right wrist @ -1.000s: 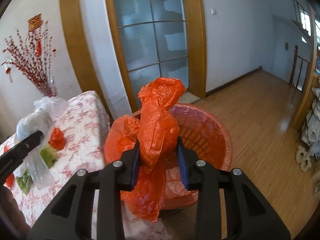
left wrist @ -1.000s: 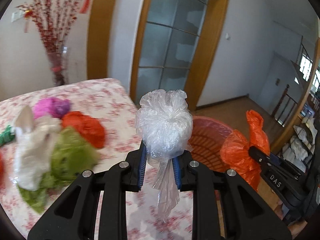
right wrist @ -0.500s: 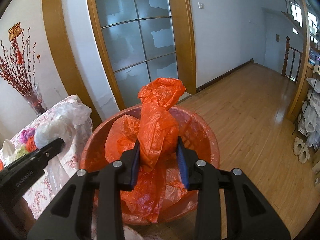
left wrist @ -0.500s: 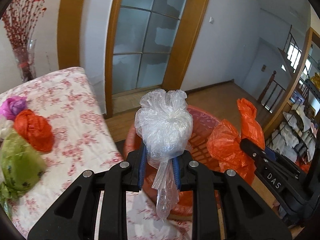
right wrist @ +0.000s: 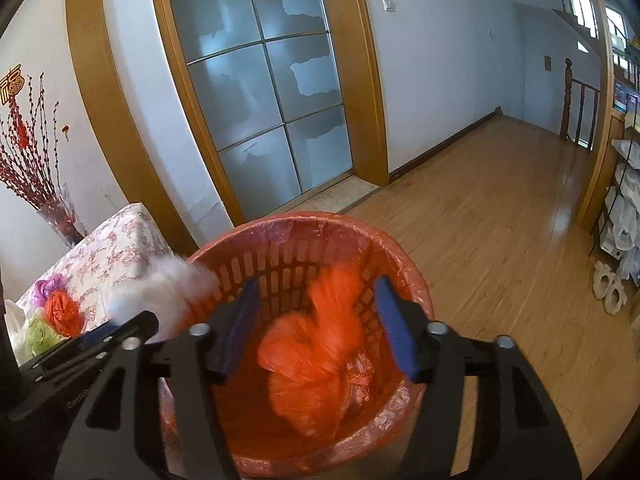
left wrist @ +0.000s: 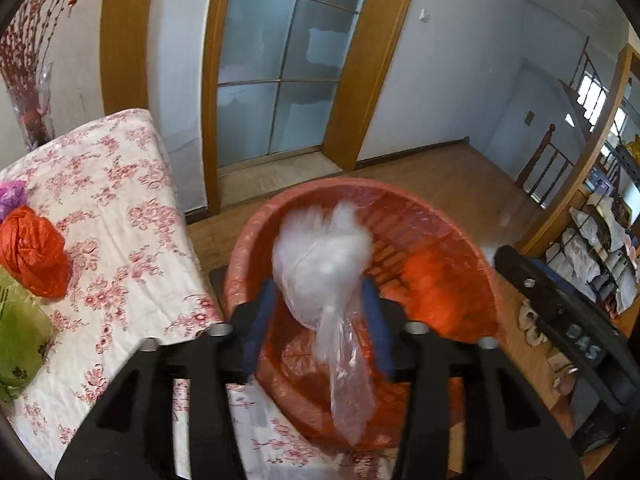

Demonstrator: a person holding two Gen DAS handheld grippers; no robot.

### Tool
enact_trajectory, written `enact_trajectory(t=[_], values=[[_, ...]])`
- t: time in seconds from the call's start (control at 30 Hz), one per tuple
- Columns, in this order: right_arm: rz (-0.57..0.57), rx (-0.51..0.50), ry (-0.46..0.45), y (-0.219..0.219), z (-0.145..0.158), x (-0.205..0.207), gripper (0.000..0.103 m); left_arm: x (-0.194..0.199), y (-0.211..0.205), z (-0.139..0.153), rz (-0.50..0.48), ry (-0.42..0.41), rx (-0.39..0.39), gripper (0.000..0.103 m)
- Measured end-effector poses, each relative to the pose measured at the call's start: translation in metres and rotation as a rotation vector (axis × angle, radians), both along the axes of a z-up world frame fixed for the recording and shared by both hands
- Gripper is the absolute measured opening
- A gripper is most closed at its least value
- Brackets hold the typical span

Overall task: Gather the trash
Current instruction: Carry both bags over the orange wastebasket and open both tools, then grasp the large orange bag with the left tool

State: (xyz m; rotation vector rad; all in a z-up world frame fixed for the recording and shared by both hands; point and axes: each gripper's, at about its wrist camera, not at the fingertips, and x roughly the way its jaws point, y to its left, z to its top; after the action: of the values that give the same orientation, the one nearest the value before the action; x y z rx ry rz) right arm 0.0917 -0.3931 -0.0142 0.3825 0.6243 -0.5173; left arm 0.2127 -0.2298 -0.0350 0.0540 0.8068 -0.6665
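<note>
An orange lined basket stands on the floor beside the floral table. Above it my left gripper has its jaws opening. A clear plastic bag, blurred, hangs loose between the blue pads and drops toward the basket. My right gripper is over the basket too, jaws opening wide. A crumpled orange bag falls free between them into the basket. The left gripper and the clear bag show at the left of the right wrist view. The right gripper shows at the right of the left wrist view.
On the table lie an orange bag, a green bag and a purple bag. A vase of red branches stands at the table's far end. Behind are a glass door, wooden floor and a shelf at right.
Both grippers have moved from the table side to above the basket and sunk a little. Both sets of jaws have opened, and the clear bag and the orange bag have come loose.
</note>
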Motion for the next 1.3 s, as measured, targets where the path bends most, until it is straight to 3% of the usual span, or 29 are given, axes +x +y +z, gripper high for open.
enact_trajectory(t=[0.17, 0.63, 0.83, 1.03, 1.3], values=[[-0.025, -0.071, -0.008, 0.006, 0.007, -0.008, 0.092, 0.0, 0.016, 0.001, 0.054, -0.002, 0.011, 0.062], [0.062, -0.173, -0.019, 0.051, 0.03, -0.011, 0.096, -0.018, 0.09, 0.03, 0.208, -0.103, 0.061, 0.067], [0.114, -0.19, -0.023, 0.083, 0.039, -0.007, 0.096, -0.025, 0.161, 0.048, 0.344, -0.136, 0.049, 0.067], [0.191, -0.197, -0.015, 0.124, 0.041, -0.001, 0.096, -0.025, 0.267, 0.056, 0.567, -0.179, 0.087, 0.072], [0.308, -0.19, -0.004, 0.18, 0.039, 0.015, 0.096, 0.002, 0.381, 0.033, 0.818, -0.121, 0.161, 0.072]])
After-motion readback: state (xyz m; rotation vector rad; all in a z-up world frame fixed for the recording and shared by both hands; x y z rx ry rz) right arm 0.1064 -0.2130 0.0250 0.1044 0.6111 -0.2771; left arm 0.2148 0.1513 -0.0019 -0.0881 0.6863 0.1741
